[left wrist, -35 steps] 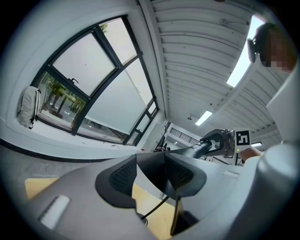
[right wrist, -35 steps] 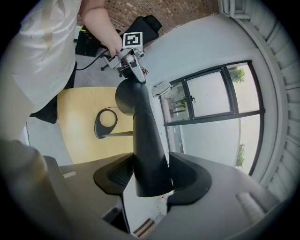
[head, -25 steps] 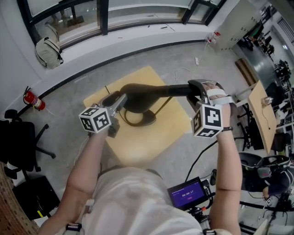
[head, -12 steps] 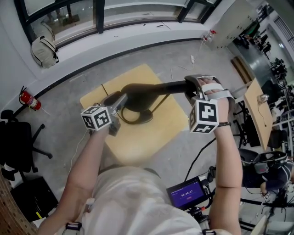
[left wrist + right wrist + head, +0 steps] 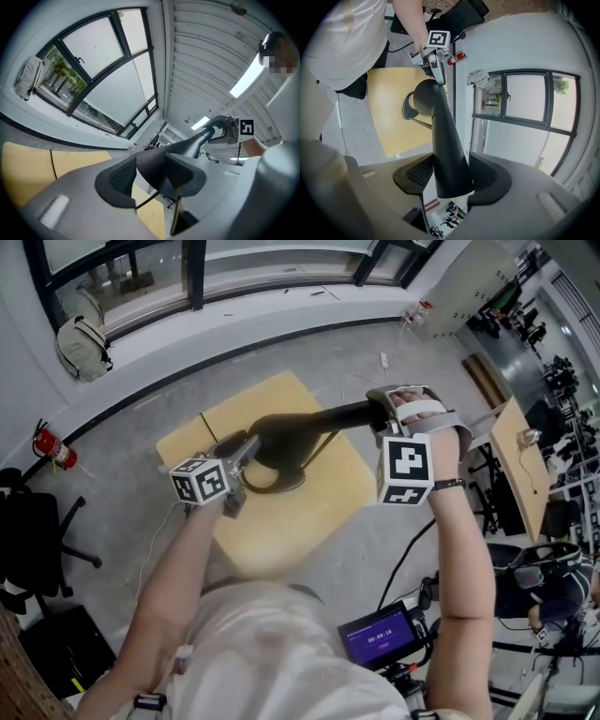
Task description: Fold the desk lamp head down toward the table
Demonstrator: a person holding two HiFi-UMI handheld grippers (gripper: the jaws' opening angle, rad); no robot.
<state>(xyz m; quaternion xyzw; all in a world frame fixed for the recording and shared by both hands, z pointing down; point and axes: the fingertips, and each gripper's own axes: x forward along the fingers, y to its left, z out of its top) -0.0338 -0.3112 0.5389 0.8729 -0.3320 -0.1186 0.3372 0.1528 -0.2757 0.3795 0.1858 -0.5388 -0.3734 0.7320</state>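
Above the yellow table (image 5: pixel 319 507): one black desk lamp (image 5: pixel 286 437), its head (image 5: pixel 328 418) stretched nearly level over the tabletop, its ring base (image 5: pixel 281 486) resting on that table. Over the table's left part, our left gripper (image 5: pixel 246 446) is clamped on the head's broad end. Beyond the table's right edge, our right gripper (image 5: pixel 380 415) pinches the narrow end. Hazards we note: the smooth taper could slide out of the right pads, and uneven pressing could tip the base or strain the hinge.

the lamp (image 5: pixel 291 432) covers most of its base (image 5: pixel 268 487) in the head view.
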